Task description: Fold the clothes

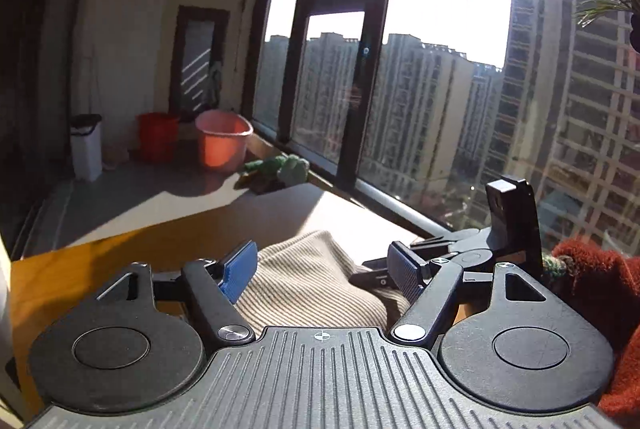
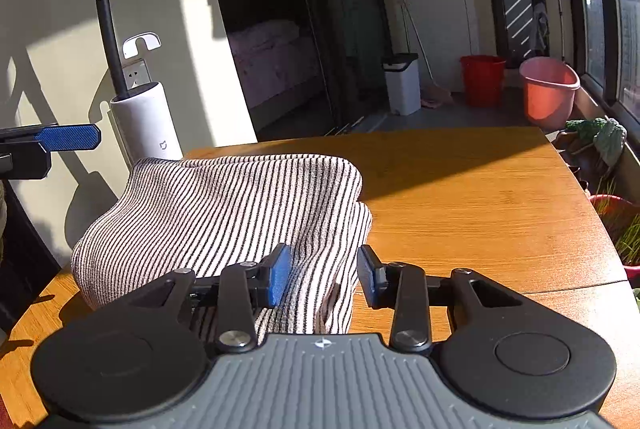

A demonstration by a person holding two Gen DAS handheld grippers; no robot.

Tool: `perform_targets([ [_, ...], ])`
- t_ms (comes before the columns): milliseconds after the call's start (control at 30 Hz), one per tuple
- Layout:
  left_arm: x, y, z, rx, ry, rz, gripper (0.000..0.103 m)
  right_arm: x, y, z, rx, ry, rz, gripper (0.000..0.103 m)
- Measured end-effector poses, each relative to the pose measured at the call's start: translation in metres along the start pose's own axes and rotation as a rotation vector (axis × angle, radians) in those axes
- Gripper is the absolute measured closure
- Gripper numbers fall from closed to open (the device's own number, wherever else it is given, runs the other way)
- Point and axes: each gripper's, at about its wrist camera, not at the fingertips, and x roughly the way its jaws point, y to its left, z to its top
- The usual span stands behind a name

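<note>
The jaws of the right gripper (image 2: 324, 279) stand apart. The folded edge of the striped garment (image 2: 224, 213) lies in the gap between them, but the blue pads (image 2: 280, 275) do not press on it, so the cloth is released. The jaws of the left gripper (image 1: 324, 271) are wide apart too and they hold nothing; in the left wrist view the same garment (image 1: 304, 285) lies below and between its blue pads (image 1: 240, 271), and there is free space on both sides.

The garment is a bundle of white cloth with thin dark stripes. It rests on the wooden table (image 2: 480, 213), near the table's left edge in the right wrist view, and its top is rounded and a little raised. In that view one finger of the left gripper (image 2: 68, 138) comes in from the left border, above the garment and not touching it.

Beside the table stands a white cylinder device (image 2: 144, 125) with a black pole. Farther back, on the balcony floor, are a pink bucket (image 2: 548, 91), a red bucket (image 2: 482, 79) and a white bin (image 2: 402, 83). A red knitted cloth (image 1: 608, 293) is at the right border of the left wrist view. Behind the large window (image 1: 440, 109) tall buildings are seen.
</note>
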Motion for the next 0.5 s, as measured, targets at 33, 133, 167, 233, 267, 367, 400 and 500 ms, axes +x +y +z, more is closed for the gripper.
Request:
perform_targets([
  [33,0.016,0.001,0.001,0.008,0.033,0.011,0.029,-0.008,0.002,0.0,0.0,-0.01,0.015,0.066],
  [133,0.067,0.012,-0.002,0.004,0.147,0.11,0.042,-0.033,0.007,0.001,0.004,-0.037,0.064,0.061],
  [167,0.079,0.017,-0.005,0.003,0.171,0.151,0.044,-0.038,0.007,0.0,0.021,-0.038,0.096,0.055],
  [233,0.1,0.027,-0.009,-0.004,0.214,0.218,0.041,-0.049,0.008,-0.002,0.053,-0.041,0.159,0.027],
  [267,0.105,0.032,-0.011,-0.02,0.216,0.215,0.04,-0.055,0.009,-0.003,0.07,-0.042,0.19,0.026],
  [367,0.11,0.047,-0.009,-0.07,0.226,0.204,0.031,-0.06,0.015,-0.007,0.13,-0.036,0.312,0.026],
  [400,0.111,0.053,-0.009,-0.092,0.231,0.2,0.029,-0.057,0.019,-0.008,0.142,-0.031,0.355,0.026],
  [500,0.106,0.075,-0.014,-0.202,0.25,0.172,0.02,-0.039,0.031,-0.012,0.156,-0.001,0.438,0.027],
])
